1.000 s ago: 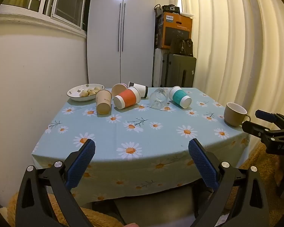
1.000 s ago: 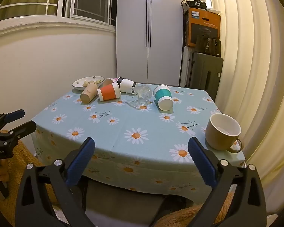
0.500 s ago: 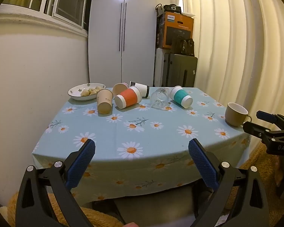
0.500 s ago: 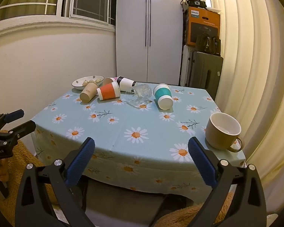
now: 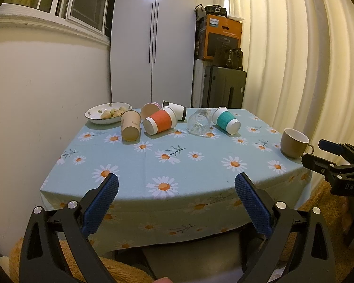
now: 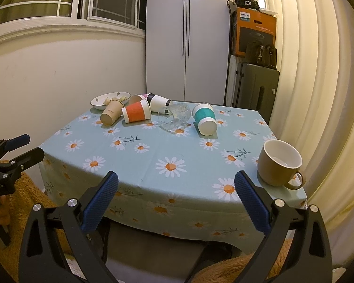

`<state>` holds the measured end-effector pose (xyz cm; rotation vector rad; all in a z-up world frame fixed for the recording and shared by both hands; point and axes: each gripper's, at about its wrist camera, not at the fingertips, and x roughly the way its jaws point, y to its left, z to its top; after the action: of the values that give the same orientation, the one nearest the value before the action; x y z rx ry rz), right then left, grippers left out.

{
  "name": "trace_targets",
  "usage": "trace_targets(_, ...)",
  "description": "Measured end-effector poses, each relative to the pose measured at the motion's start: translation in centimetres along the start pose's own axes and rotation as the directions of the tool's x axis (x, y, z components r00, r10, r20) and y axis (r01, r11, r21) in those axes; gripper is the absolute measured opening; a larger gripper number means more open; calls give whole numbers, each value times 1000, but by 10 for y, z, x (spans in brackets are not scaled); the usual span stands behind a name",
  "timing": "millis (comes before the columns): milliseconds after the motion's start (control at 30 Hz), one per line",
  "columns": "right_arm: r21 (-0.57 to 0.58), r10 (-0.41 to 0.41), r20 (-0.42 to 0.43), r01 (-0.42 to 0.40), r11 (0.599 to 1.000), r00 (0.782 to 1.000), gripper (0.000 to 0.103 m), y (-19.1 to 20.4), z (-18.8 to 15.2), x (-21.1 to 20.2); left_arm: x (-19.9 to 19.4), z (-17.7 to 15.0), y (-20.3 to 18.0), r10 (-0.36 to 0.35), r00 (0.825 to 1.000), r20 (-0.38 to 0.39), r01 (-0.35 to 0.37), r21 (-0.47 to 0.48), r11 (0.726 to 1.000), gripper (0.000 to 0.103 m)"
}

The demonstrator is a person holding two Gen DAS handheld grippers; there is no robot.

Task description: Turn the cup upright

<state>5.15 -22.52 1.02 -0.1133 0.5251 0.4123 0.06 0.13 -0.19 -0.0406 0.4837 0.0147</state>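
From the left wrist view, my left gripper hung short of the table's near edge with its blue pads spread wide and nothing between them; the right gripper was likewise released and empty, held off the near right side of the table. Each claw appeared only partly in the other's view: the right one entered at the right margin of the left view, cut off below its fingers, and the left one at the left margin of the right view. The cups to be righted lay on their sides in a row along the far edge of the daisy-print cloth: a tan paper cup, an orange-sleeved cup, a clear glass and a teal-sleeved cup. Behind the orange one lay a black-banded white cup and a further cup with a pinkish rim, both largely hidden, so that I could not tell whether they touched their neighbours. The glass was hard to read through its own transparency; its open end faced the near side. A brown mug stood upright near the front right corner, handle toward me in the right view. A white bowl at the far left held small pale items that I could not identify.
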Motion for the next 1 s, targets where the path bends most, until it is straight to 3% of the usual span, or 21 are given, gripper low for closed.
trace_targets(1000,-4,-5,-5,5,1000,1000,98,-2,-1,0,2,-2,2,3,1000,-11,-3,-5,1000,96)
